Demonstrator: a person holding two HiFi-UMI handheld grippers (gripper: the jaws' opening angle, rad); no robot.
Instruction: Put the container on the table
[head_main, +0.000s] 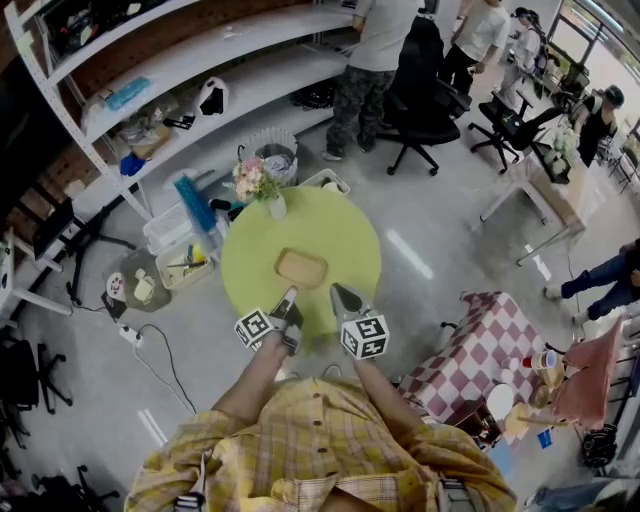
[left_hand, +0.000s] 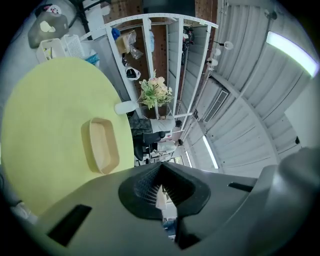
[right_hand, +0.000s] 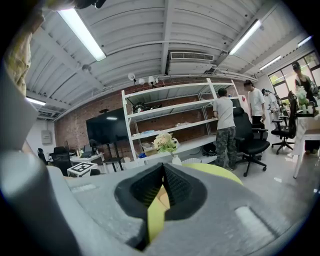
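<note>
Already the container (head_main: 301, 267) lies flat on the round table (head_main: 342, 226), untouched.

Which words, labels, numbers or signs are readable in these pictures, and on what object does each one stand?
No readable text in any view.
Left marker cube and right marker cube: black-and-white square patterns only, no letters or numbers.
Round object on the floor: a red mark, too small to read.
Things on the shelves: any labels are too small and blurred to read.
</note>
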